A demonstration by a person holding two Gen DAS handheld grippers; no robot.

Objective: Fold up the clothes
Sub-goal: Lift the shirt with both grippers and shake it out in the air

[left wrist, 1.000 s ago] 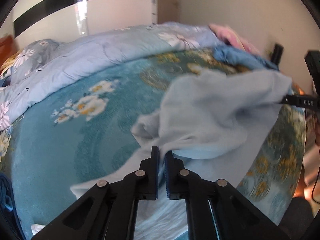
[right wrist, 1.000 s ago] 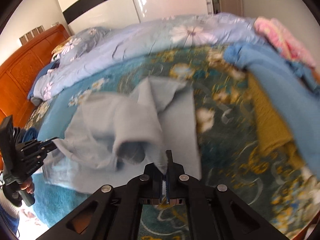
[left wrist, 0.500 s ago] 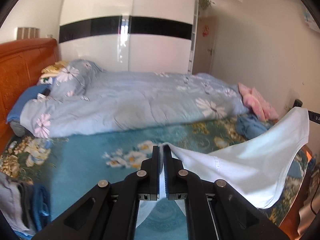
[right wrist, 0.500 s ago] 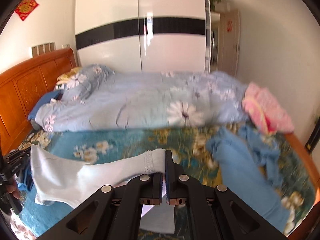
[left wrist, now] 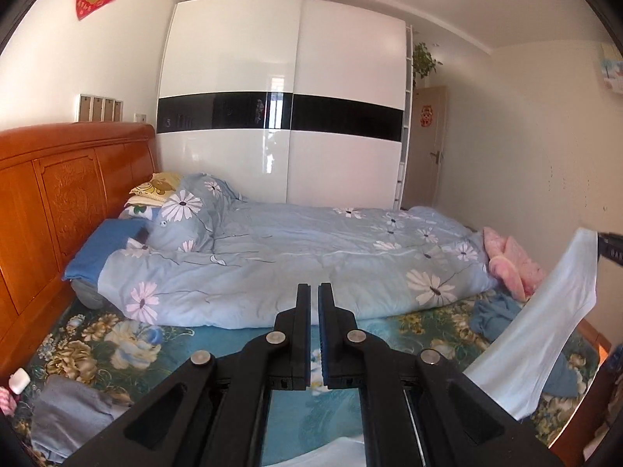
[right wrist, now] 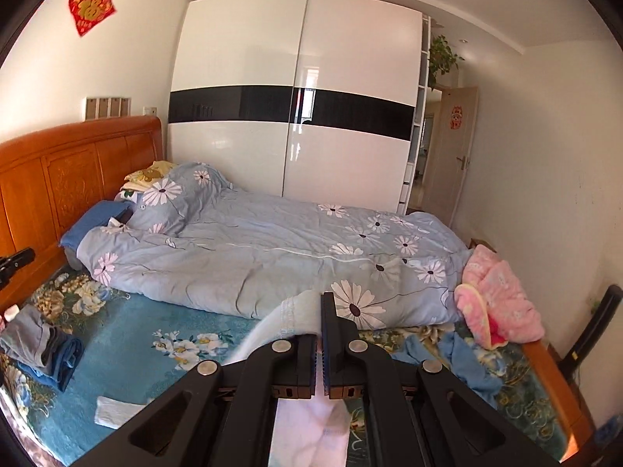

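Both grippers are holding the pale garment (left wrist: pixel 545 334) aloft over the bed (right wrist: pixel 128 334), right gripper (right wrist: pixel 318 334) clamping its hem, left gripper (left wrist: pixel 314 334) nearly closed on cloth below, garment stretching rightward from it.

The bed (right wrist: pixel 128 350) wears a teal floral sheet. A pale blue daisy quilt (right wrist: pixel 272 257) lies across it, pink bedding (right wrist: pixel 498 295) at its foot, folded dark clothes (right wrist: pixel 43 350) near the headboard (right wrist: pixel 58 171).

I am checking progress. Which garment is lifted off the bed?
The pale blue garment, held up by the right gripper; the pink one and grey pile lie on the bed.
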